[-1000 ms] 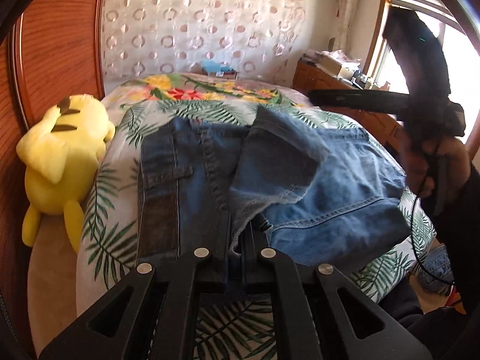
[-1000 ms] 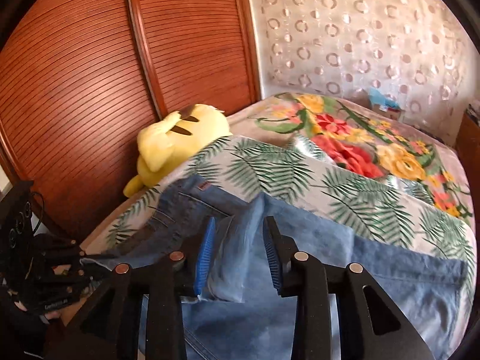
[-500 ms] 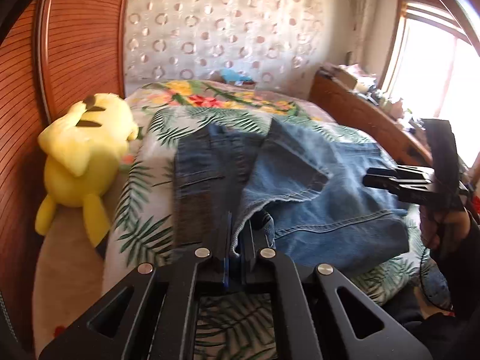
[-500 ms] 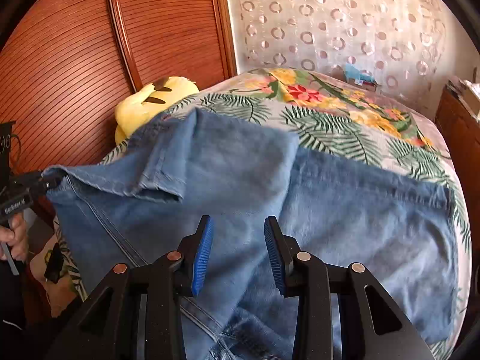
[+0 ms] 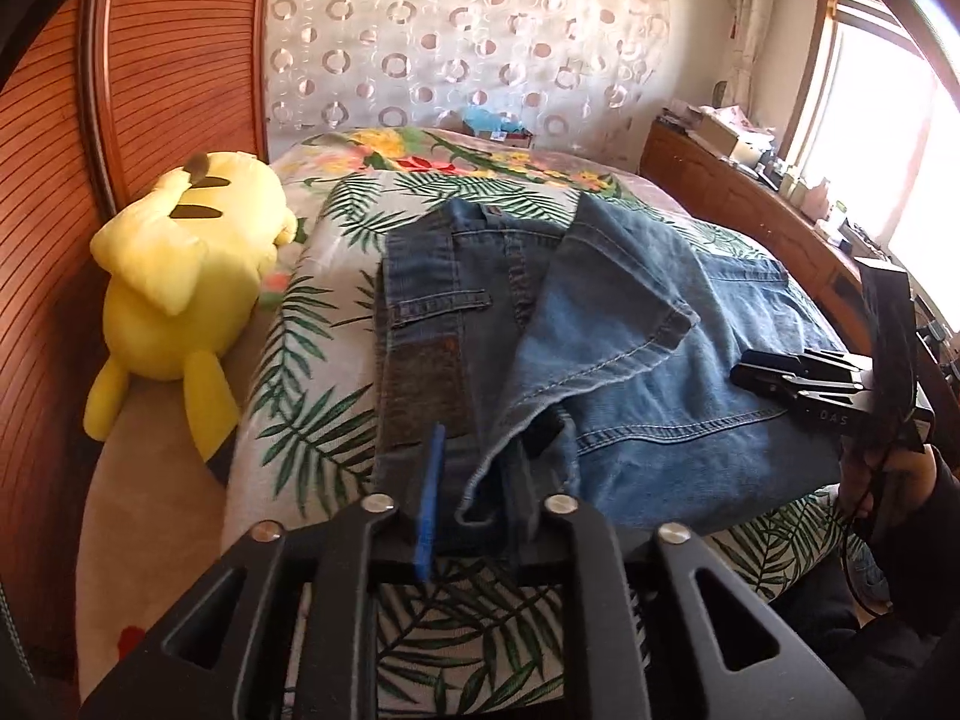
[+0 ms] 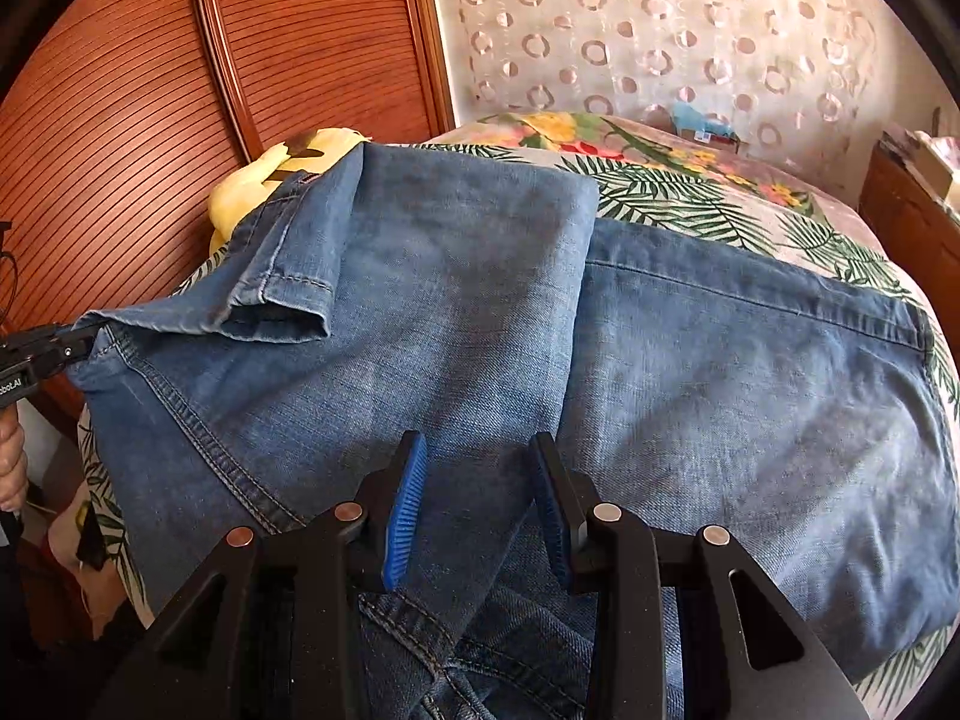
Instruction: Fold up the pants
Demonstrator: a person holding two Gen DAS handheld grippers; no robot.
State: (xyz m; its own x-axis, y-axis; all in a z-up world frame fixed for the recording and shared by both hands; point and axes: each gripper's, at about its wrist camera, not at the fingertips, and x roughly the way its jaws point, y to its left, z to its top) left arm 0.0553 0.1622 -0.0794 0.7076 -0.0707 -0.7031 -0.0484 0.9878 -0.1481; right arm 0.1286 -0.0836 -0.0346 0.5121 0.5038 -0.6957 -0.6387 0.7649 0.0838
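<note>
Blue denim pants (image 5: 636, 372) lie folded on the bed, the leg ends laid back over the waist part. My left gripper (image 5: 489, 480) is open at the near edge, with a leg hem (image 5: 480, 498) resting loose between its fingers. My right gripper (image 6: 477, 507) is open and empty just above the folded denim (image 6: 456, 312). The left gripper shows at the left edge of the right wrist view (image 6: 42, 354). The right gripper shows at the right of the left wrist view (image 5: 804, 378).
A yellow plush toy (image 5: 180, 288) lies on the bed's left side by the wooden slatted wall (image 5: 150, 60). The bed has a leaf and flower print cover (image 5: 312, 408). A wooden dresser (image 5: 738, 198) with small items stands by the window.
My left gripper has opened and let go of the leg hem. My right gripper has come lower over the folded denim and stays open.
</note>
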